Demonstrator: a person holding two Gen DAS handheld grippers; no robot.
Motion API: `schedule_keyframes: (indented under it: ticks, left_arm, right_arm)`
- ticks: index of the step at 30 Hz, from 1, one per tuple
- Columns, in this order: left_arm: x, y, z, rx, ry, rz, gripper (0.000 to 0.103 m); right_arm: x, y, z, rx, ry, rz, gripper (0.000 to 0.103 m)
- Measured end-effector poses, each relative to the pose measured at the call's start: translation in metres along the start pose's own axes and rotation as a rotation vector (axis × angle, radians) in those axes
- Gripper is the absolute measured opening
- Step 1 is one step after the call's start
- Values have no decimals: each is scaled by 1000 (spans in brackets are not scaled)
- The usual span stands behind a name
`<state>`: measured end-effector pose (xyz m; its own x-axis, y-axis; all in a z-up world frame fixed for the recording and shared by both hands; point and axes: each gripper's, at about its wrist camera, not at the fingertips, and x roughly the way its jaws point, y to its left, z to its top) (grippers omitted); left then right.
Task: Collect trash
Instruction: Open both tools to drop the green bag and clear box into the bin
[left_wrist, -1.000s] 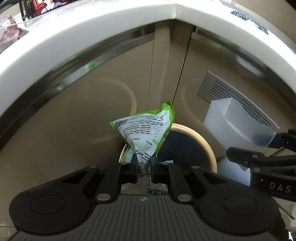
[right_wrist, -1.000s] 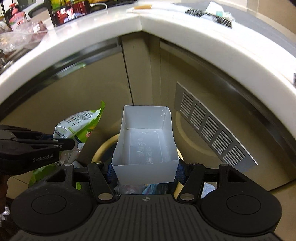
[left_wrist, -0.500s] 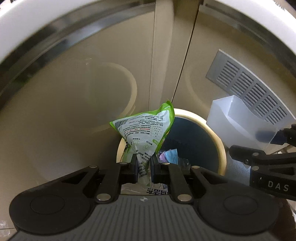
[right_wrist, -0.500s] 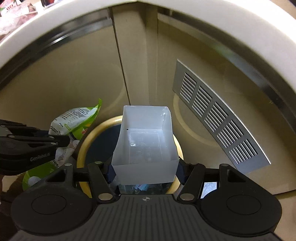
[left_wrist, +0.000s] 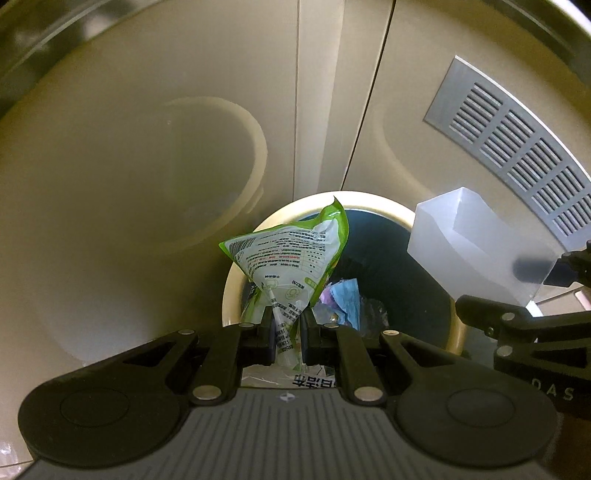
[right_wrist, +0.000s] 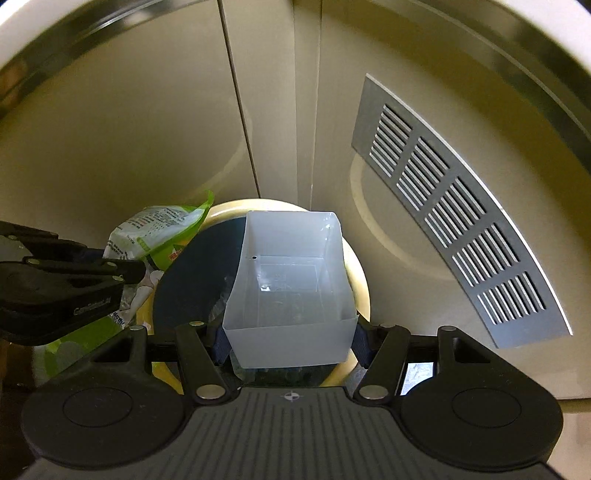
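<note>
My left gripper (left_wrist: 286, 317) is shut on a green and white snack bag (left_wrist: 291, 262), holding it above the left side of a round cream-rimmed trash bin (left_wrist: 432, 230). My right gripper (right_wrist: 290, 332) is shut on a clear plastic box (right_wrist: 291, 288), open side up, held over the same bin (right_wrist: 360, 280). The snack bag also shows at the left of the right wrist view (right_wrist: 162, 230), and the box at the right of the left wrist view (left_wrist: 476, 254). Blue and purple trash (left_wrist: 345, 299) lies inside the bin.
Beige cabinet doors (left_wrist: 147, 147) stand behind the bin. A grey vent grille (right_wrist: 454, 206) is on the right door. A white counter edge (right_wrist: 546, 33) curves overhead.
Both grippers have moved down and closer to the bin with their items; the counter top has slid out of view and the bin opening now shows larger.
</note>
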<state>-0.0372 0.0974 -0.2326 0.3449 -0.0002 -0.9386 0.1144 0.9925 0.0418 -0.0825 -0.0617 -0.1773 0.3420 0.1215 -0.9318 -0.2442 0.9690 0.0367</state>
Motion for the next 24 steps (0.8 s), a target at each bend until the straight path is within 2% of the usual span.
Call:
schedule_keyframes:
  ticks: [19, 20, 22, 23, 24]
  left_arm:
    - [57, -2, 19, 13, 127, -2, 15]
    - [59, -5, 21, 24, 134, -1, 18]
    - [64, -10, 22, 56, 138, 0, 47]
    - [65, -13, 23, 76, 136, 3, 79]
    - [65, -16, 22, 98, 121, 33, 93]
  right_arm:
    - [40, 12, 2, -45, 105, -47, 64]
    - [42, 12, 3, -46, 111, -49, 64]
    - [46, 12, 6, -49, 124, -51, 64]
    - [47, 12, 7, -53, 130, -54, 65]
    - [48, 13, 8, -57, 133, -57, 74]
